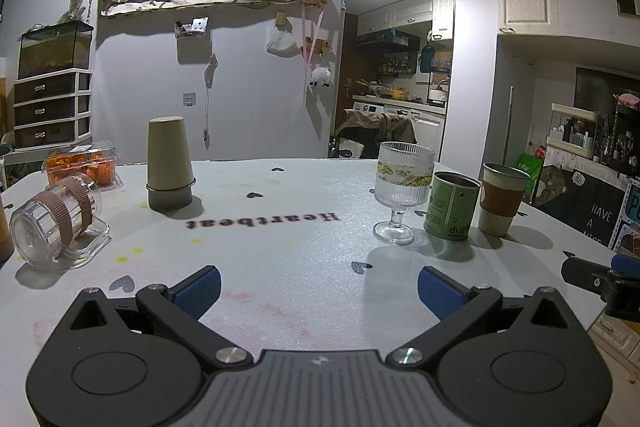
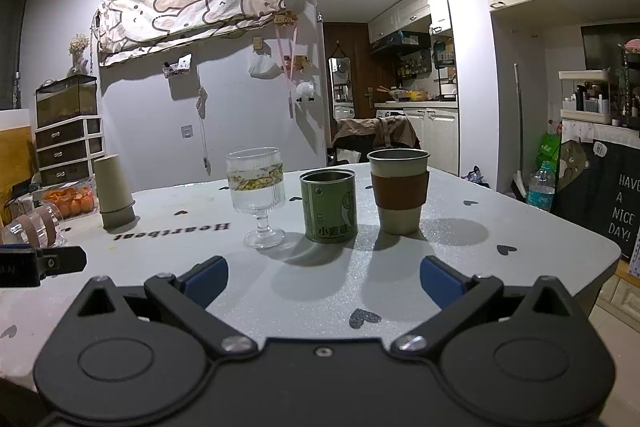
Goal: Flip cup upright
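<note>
The beige cup [image 1: 169, 163] stands mouth-down on the table [image 1: 288, 247], ahead of the left claw [image 1: 318, 291] and off to its left, well apart from it. Its long axis is vertical, the narrow closed base on top and the wide rim on what looks like a dark ring or lid against the table. From the right claw [image 2: 324, 281] the same cup [image 2: 114, 193] lies far off to the left, beyond the ribbed stemmed glass [image 2: 258, 195], so the left claw is the nearer one and the likelier to make the reach.

A clear tumbler [image 1: 56, 223] with brown bands lies on its side close to the left claw's left (it could equally be the cup meant, and is nearer still).

Both claws are spread wide and grasp nothing; their blue pads [image 1: 200, 289] hover over bare table, touching no object. Straight ahead of the right claw stand the green tin [image 2: 329, 205] and a sleeved cup [image 2: 399, 191], both already upright, mouths up.
</note>
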### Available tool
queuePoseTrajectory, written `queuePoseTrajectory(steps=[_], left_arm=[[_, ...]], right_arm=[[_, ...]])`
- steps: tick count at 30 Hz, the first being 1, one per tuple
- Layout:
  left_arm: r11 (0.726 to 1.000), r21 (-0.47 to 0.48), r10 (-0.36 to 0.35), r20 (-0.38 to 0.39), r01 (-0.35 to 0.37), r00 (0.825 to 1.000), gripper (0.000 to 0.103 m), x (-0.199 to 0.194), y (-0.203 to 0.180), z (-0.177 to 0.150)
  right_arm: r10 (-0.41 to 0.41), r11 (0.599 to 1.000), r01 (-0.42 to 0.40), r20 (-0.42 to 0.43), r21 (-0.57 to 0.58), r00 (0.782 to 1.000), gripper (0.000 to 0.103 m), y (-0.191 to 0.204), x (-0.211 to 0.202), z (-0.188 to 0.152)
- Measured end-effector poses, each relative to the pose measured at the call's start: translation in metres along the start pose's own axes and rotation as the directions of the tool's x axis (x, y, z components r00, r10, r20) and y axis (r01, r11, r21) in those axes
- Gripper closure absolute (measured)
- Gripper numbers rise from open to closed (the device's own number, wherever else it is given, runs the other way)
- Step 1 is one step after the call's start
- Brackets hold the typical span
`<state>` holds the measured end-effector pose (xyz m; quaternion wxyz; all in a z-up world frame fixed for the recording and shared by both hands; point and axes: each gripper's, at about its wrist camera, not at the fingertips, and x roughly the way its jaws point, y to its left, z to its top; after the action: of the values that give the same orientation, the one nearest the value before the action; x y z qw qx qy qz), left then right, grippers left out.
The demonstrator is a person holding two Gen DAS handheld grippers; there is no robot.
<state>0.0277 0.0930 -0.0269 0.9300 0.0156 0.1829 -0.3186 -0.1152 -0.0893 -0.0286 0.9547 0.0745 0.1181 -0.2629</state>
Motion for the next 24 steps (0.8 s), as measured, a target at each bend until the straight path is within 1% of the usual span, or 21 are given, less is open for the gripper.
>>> queuePoseTrajectory(steps=[24], left_arm=[[1.0,0.0,0.0,0.0,0.0,1.0,0.0,0.0005,-0.0001,0.0003]], right_arm=[[-0.003,1.0,0.003,-0.004,-0.001,1.0,0.0,0.0002,0.0029,-0.0003]])
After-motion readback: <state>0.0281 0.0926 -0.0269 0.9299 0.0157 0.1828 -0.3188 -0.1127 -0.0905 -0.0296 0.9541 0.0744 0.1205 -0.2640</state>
